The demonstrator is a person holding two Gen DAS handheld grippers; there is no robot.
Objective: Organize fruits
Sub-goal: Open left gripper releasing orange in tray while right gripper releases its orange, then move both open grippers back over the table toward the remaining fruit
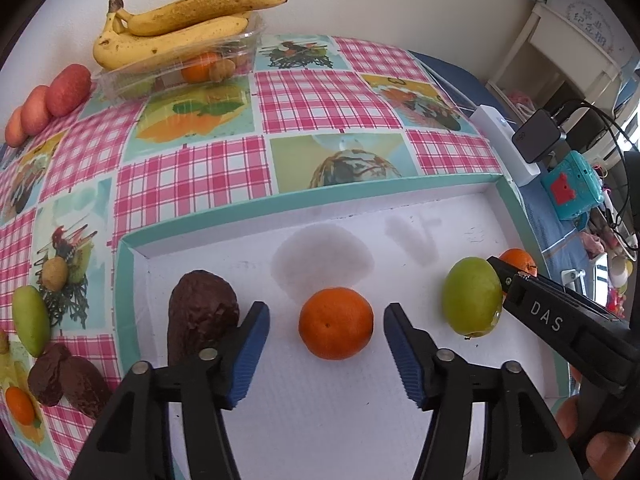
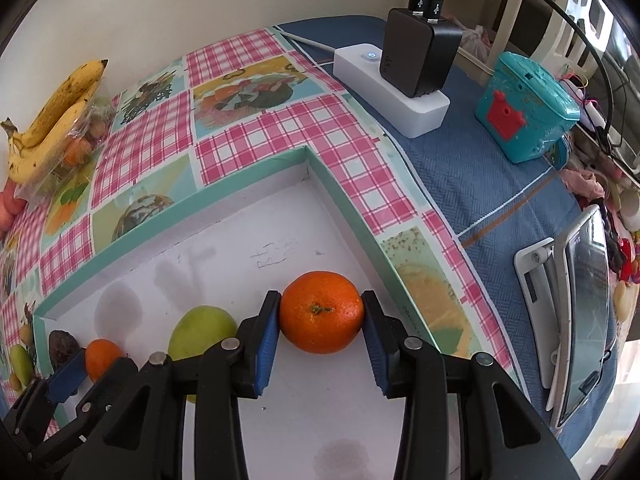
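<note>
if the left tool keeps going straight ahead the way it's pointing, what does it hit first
Most likely the orange lying in the white tray: it sits centred ahead of the open left tool, between the pads but untouched. Depth is hard to judge.

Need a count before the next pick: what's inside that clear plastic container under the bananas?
In the clear container, under the bananas, one orange and a brownish fruit show. Anything further is hidden by bananas and glare.
</note>
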